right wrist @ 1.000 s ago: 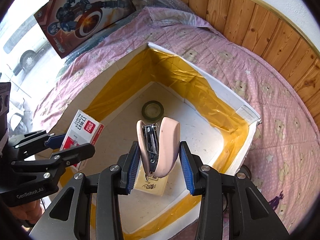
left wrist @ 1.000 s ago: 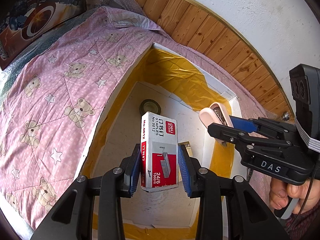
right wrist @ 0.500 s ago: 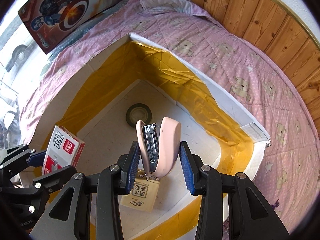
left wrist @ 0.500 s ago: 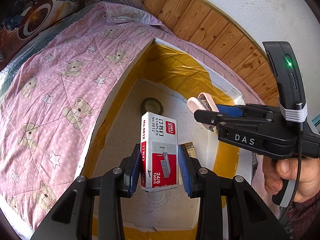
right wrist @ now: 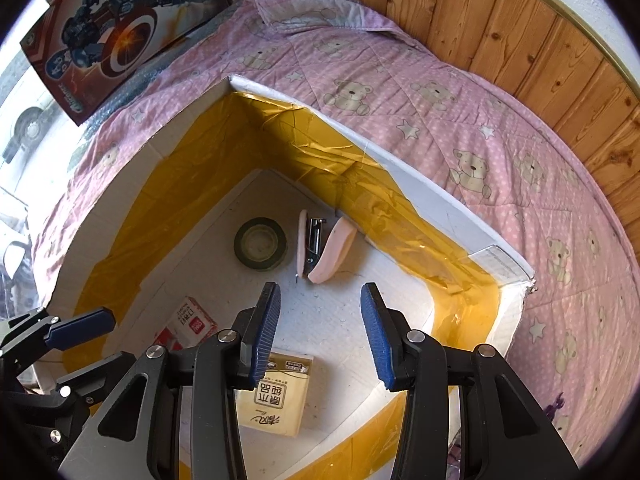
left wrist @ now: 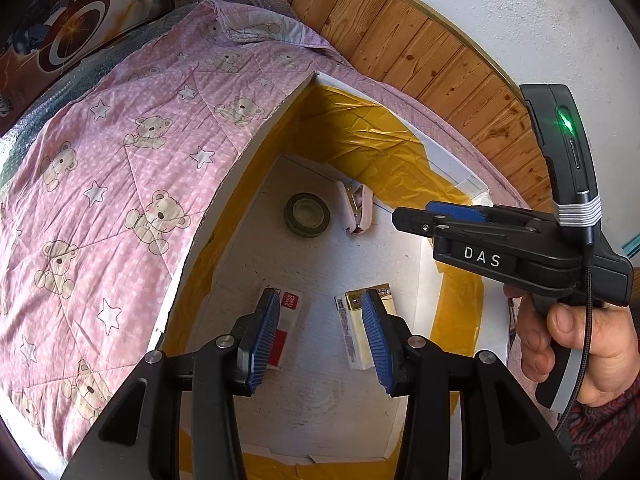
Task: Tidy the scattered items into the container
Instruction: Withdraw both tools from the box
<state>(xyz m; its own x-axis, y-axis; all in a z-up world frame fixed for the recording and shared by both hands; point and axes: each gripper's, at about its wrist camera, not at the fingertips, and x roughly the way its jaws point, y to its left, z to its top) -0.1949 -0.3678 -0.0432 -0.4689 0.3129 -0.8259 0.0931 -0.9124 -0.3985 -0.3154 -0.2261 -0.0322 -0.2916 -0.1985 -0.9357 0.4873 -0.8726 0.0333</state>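
Note:
A white foam box point(left wrist: 240, 160) point(right wrist: 432, 196) lined with yellow tape sits on a pink bear-print quilt. On its floor lie a dark tape roll point(left wrist: 307, 214) point(right wrist: 260, 244), a pink stapler point(left wrist: 357, 212) point(right wrist: 324, 249), a red-and-white staples box point(left wrist: 285, 328) point(right wrist: 188, 322) and a yellow tissue pack point(left wrist: 356, 330) point(right wrist: 274, 400). My left gripper point(left wrist: 320, 340) hangs open above the staples box and tissue pack. My right gripper point(right wrist: 320, 336) is open over the box floor, just short of the stapler. It also shows in the left wrist view as the right gripper point(left wrist: 440, 216), held by a hand point(left wrist: 576, 344).
The quilt point(left wrist: 100, 200) point(right wrist: 500, 140) covers the surface around the box. A toy box with robot artwork point(left wrist: 60, 32) point(right wrist: 116, 28) leans at the back left. Wood panelling point(left wrist: 420, 56) point(right wrist: 500, 28) and a white wall run behind. The left gripper point(right wrist: 52, 340) shows at the right wrist view's lower left.
Both grippers have opened. The staples box dropped from the left gripper to the box floor. The pink stapler left the right gripper and now lies beside the tape roll.

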